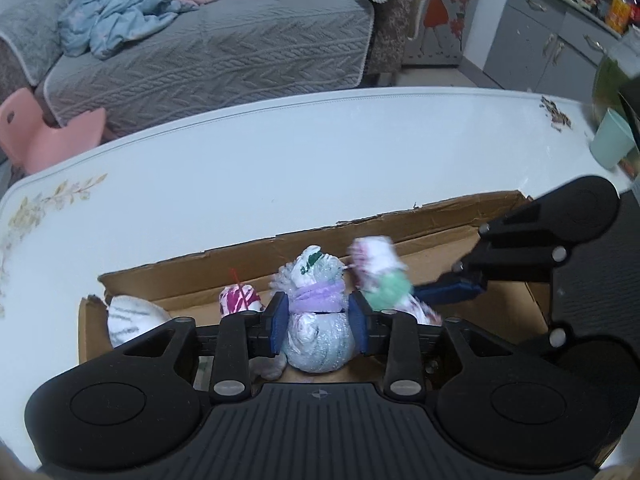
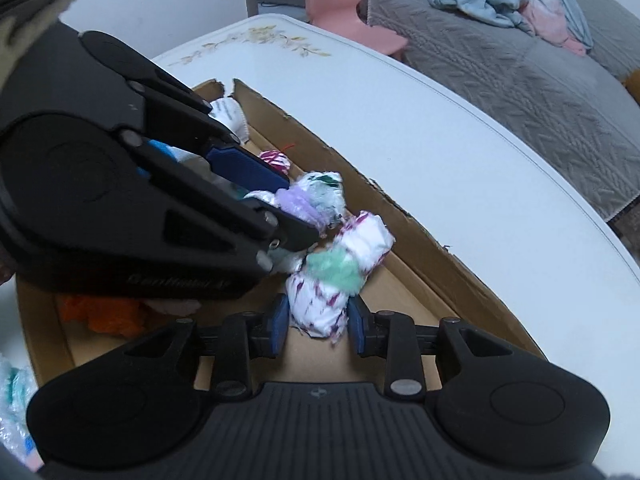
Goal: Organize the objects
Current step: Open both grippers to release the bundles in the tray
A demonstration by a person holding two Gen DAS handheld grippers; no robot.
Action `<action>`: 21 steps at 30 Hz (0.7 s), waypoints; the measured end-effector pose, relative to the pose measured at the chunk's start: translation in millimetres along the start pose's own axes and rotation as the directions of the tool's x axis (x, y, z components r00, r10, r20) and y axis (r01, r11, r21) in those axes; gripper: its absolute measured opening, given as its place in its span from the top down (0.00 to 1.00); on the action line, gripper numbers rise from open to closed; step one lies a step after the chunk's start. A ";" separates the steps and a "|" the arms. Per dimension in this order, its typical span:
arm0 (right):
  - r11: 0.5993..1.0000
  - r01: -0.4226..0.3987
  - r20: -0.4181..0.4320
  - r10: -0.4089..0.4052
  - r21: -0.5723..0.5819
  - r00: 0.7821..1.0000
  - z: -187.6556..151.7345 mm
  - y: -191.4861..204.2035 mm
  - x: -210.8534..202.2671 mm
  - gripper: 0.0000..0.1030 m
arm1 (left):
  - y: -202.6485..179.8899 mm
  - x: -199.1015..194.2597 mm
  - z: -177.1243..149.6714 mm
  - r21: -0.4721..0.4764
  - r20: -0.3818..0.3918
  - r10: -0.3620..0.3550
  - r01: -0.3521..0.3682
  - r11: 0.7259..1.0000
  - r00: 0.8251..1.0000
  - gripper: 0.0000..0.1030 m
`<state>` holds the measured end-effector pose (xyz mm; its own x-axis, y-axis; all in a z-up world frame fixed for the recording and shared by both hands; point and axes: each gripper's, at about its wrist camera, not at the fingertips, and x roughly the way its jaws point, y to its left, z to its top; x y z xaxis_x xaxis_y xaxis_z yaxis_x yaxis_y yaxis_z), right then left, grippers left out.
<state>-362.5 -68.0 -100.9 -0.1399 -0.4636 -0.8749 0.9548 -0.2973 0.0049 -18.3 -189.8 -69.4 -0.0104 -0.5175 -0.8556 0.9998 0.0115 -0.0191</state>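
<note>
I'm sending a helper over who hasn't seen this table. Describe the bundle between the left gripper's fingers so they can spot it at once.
On the white table sits a shallow cardboard box holding several small wrapped bundles. The one you want stands upright near the box's middle, between the left gripper's blue pads. It is the green-marked white bundle, the only one tied with a purple band; its right-hand neighbour wears green.

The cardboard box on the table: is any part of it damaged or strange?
Yes. The cardboard box has a ragged, torn top edge, and its far left corner is split open. The white table also has chipped, flaking paint at its far right edge. Nothing looks spilled.
</note>
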 end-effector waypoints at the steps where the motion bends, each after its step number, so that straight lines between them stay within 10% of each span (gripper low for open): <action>1: 1.000 -0.007 0.001 0.007 0.013 1.000 -0.7 -1.9 -1.2 0.69 | -0.3 1.1 0.5 0.005 -0.005 0.001 -0.001 1.000 1.000 0.55; 9: 0.998 0.001 -0.024 0.000 0.064 1.000 -8.4 0.4 -10.1 0.46 | -2.3 -6.4 0.4 -0.011 -0.008 0.041 -0.041 0.999 0.999 0.21; 21: 0.993 0.027 -0.063 -0.020 0.112 0.998 -11.1 8.5 -25.5 0.44 | 1.0 -23.1 -3.7 -0.059 -0.037 0.049 -0.052 0.997 0.998 0.19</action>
<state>-347.9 -49.4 -84.0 -0.1421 -0.4038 -0.9037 0.9151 -0.4016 0.0355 -17.2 -174.7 -51.5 0.0383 -0.4842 -0.8741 0.9960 0.0890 -0.0057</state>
